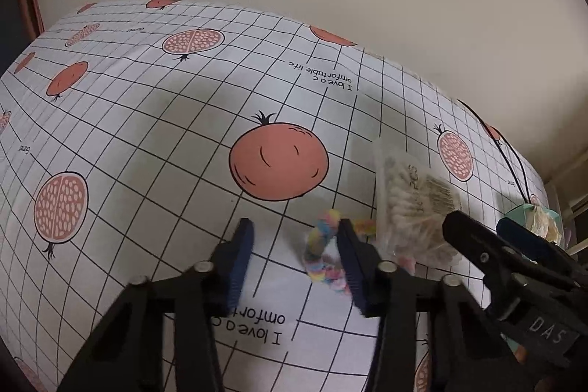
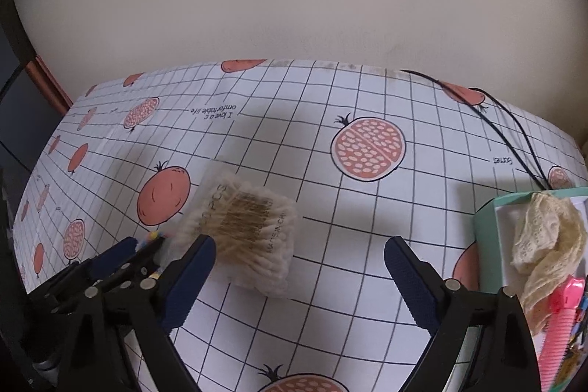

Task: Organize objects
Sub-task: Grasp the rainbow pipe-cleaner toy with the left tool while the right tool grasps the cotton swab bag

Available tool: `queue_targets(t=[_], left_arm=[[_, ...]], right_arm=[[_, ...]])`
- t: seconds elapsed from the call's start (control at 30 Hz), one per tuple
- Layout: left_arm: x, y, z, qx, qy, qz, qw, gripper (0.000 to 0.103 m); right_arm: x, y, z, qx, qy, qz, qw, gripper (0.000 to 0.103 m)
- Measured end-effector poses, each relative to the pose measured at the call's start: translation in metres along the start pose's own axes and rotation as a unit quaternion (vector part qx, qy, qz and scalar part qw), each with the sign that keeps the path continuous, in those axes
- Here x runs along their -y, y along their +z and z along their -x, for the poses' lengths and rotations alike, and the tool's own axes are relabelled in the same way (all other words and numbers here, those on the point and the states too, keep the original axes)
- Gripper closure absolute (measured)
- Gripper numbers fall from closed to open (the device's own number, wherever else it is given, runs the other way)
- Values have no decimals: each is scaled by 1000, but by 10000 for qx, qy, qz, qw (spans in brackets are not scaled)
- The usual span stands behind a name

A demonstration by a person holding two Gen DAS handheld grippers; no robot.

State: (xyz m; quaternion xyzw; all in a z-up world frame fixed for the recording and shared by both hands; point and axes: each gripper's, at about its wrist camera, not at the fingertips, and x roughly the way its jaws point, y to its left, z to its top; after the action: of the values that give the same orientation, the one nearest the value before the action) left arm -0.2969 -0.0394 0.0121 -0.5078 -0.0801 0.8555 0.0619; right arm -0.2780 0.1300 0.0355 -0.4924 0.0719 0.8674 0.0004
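Observation:
A clear packet of cotton swabs lies on the pomegranate-print tablecloth; it also shows in the left wrist view. A pastel bead bracelet lies on the cloth beside the packet, just inside the right finger of my left gripper, which is open around it. My right gripper is open and empty, with its left finger over the packet's near edge. A teal box at the right holds cream lace and a pink comb.
A black cable runs along the back right of the table toward the box. The wall stands right behind the table. The table's left edge has a wooden rim. The right gripper's body shows in the left wrist view.

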Motion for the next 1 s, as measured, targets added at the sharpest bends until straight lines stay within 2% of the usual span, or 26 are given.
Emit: queue_targets(t=[0.3,0.47,0.6,0.7,0.8,0.93,0.97,1.0], left_arm=[[-5,1,-1,-43,-130,79,9999,86],[-13,3,-1,-78,-255,203,9994,93],[-19,4,1,-105,-370,315,9988,94],[-20,6,0,-119,-400,351,9985,94],[-22,6,0,-142,-475,411,9979,94],[-27,7,-1,-170,-595,512,9968,94],[-27,7,-1,-167,-616,520,9966,94],[-28,7,-1,-166,-629,527,9965,94]], right_arm=[[-13,0,-10,-108,-29,95,9999,9],[-22,0,-16,-184,-98,143,9997,11],[-23,1,-20,-227,-91,87,9997,12],[-24,1,-21,-219,43,56,9997,23],[-24,0,-20,-200,317,-86,9993,45],[-28,0,-16,-153,299,-54,9994,60],[-28,0,-15,-139,316,-52,9994,70],[-28,0,-14,-141,333,-56,9993,70]])
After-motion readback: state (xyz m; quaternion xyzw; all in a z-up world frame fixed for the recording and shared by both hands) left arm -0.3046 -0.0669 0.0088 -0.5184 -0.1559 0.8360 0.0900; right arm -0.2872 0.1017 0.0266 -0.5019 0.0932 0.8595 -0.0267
